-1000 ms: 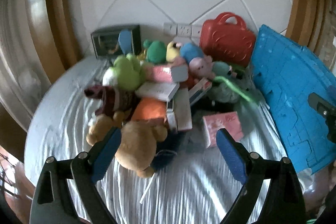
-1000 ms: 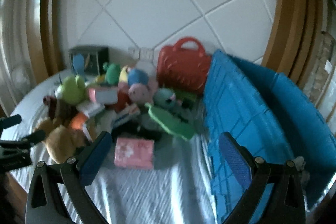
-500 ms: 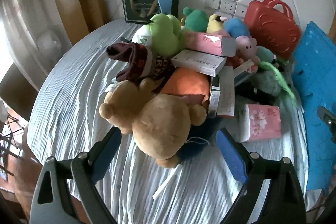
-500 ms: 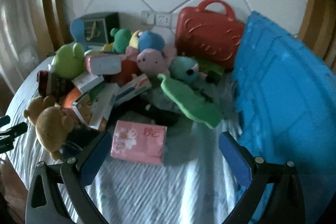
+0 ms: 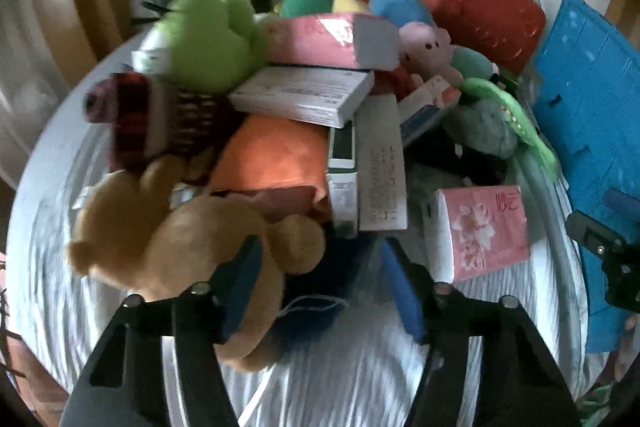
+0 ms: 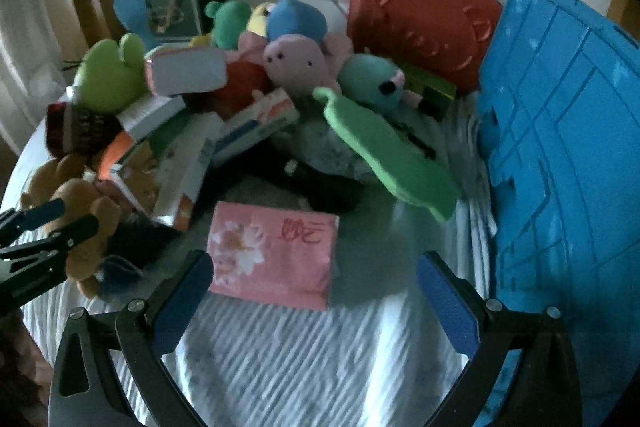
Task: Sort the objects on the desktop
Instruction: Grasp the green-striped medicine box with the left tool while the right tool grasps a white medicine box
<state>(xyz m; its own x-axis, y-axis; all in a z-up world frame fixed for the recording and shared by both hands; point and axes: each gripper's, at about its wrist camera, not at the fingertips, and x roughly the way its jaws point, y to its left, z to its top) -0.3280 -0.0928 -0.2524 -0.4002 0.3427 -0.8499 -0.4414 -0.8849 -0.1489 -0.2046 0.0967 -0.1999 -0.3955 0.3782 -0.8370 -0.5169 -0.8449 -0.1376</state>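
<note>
A heap of plush toys and boxes lies on a round table with a white striped cloth (image 5: 360, 367). My left gripper (image 5: 324, 279) is partly closed, its jaws straddling the arm of a tan teddy bear (image 5: 192, 239) at the heap's near edge; whether it grips is unclear. My right gripper (image 6: 316, 291) is open just in front of a pink tissue pack (image 6: 276, 255), which also shows in the left wrist view (image 5: 480, 227). The left gripper shows in the right wrist view (image 6: 48, 227) against the bear (image 6: 80, 203).
A blue folding crate (image 6: 560, 167) stands at the right. A red plastic case (image 6: 420, 27) leans on the back wall by a dark box (image 6: 180, 7). Green plush (image 5: 204, 35), pink pig (image 6: 300, 63), flat green toy (image 6: 388, 155) and white boxes (image 5: 304, 95) fill the heap.
Both grippers have moved forward and down towards the heap. My left jaws have narrowed around the teddy bear. My right gripper has come up close to the pink tissue pack.
</note>
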